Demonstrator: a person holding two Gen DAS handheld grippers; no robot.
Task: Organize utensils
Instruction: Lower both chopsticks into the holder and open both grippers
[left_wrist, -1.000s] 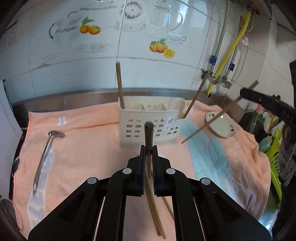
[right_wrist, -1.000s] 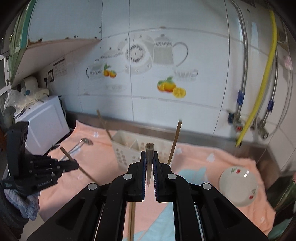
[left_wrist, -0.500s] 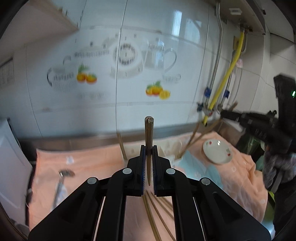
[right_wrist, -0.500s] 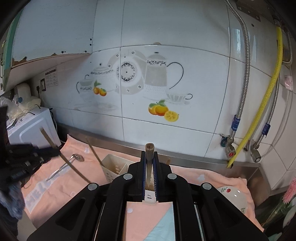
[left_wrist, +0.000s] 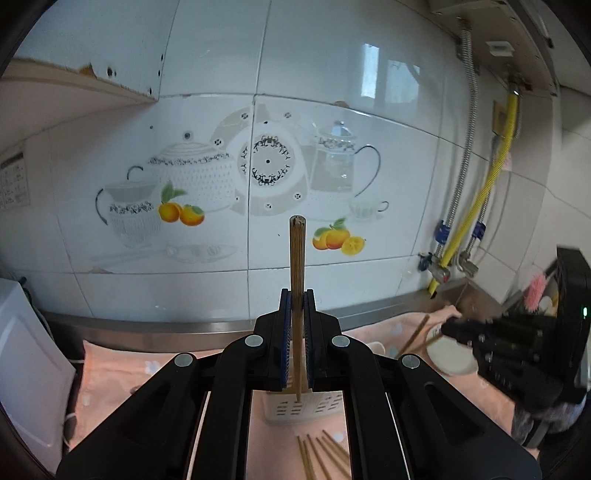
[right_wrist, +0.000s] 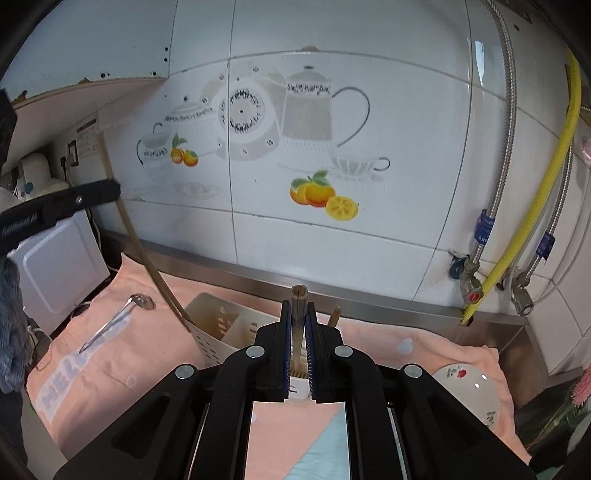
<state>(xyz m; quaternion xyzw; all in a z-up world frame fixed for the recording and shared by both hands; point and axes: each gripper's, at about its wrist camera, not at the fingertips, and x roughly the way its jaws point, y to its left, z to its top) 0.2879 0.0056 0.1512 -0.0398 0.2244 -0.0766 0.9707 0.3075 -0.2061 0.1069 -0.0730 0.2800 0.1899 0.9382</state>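
My left gripper (left_wrist: 296, 306) is shut on a wooden chopstick (left_wrist: 297, 254) that stands upright, its lower end just above the white slotted holder (left_wrist: 295, 410). Several loose chopsticks (left_wrist: 321, 454) lie on the towel in front of the holder. My right gripper (right_wrist: 298, 314) is shut on another chopstick (right_wrist: 298, 293), directly over the holder (right_wrist: 218, 325). In the right wrist view the left gripper (right_wrist: 62, 210) shows at the left, its long chopstick (right_wrist: 147, 258) slanting down to the holder's left corner. One chopstick end (right_wrist: 334, 315) sticks up behind the holder.
A peach towel (right_wrist: 140, 354) covers the counter. A metal ladle (right_wrist: 118, 321) lies on its left part and a small white dish (right_wrist: 469, 391) at the right. A white appliance (right_wrist: 55, 269) stands at the left, pipes and a yellow hose (right_wrist: 532, 206) at the right.
The left gripper has risen with its chopstick and its view has tilted up to the wall tiles. The right gripper has shifted sideways until it is over the holder. Both stay shut.
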